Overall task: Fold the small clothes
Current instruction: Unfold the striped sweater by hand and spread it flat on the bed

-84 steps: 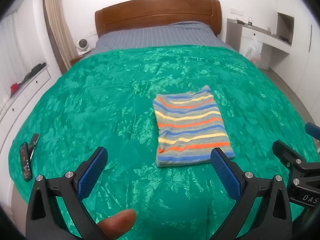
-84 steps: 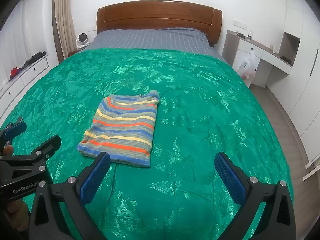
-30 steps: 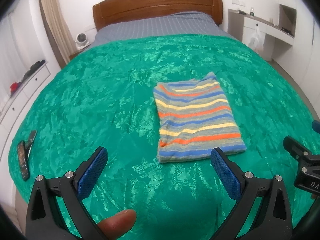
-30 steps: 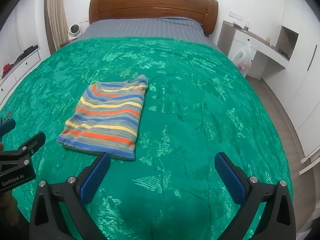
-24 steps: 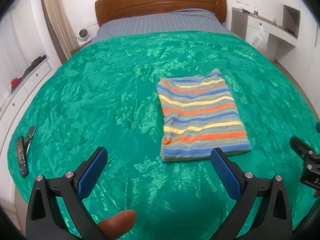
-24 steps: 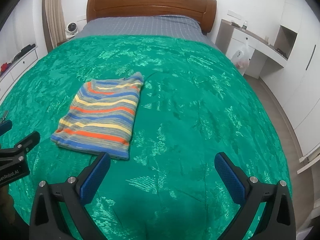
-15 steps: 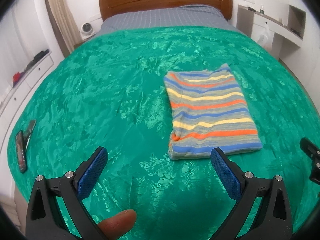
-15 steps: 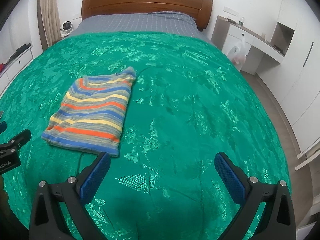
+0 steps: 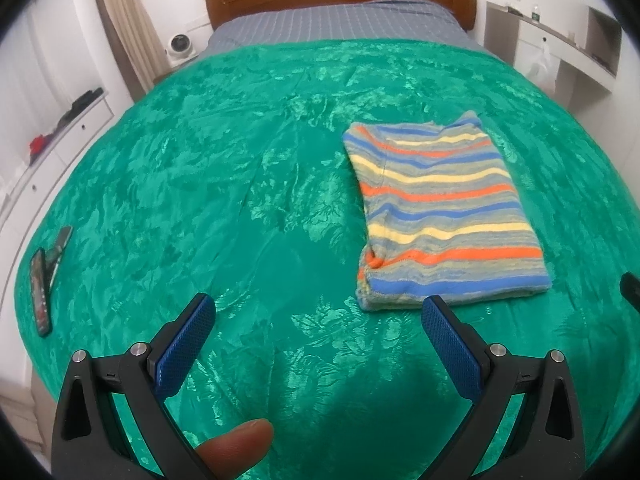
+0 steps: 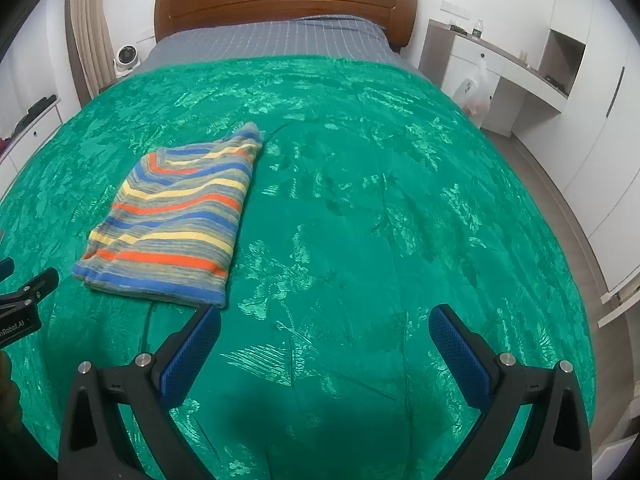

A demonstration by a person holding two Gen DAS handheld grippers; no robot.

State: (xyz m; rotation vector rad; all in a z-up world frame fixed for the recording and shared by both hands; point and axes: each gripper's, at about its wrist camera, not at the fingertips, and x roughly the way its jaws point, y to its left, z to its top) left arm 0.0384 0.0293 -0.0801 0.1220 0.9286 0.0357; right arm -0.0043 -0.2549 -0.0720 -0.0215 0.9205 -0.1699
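Both claws, the left gripper and right gripper, hang spread wide and empty over one green bedspread, where one folded striped garment lies flat, its inner layers hidden.

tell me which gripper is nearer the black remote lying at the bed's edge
Left. The left gripper hovers open with the black remote just off to its left; the right gripper sits further right, beyond the striped shirt.

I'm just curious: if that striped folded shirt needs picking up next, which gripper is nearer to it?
Probably the left gripper: one fingertip sits just short of the striped shirt, while the shirt lies off to the side of the right gripper. Both are open.
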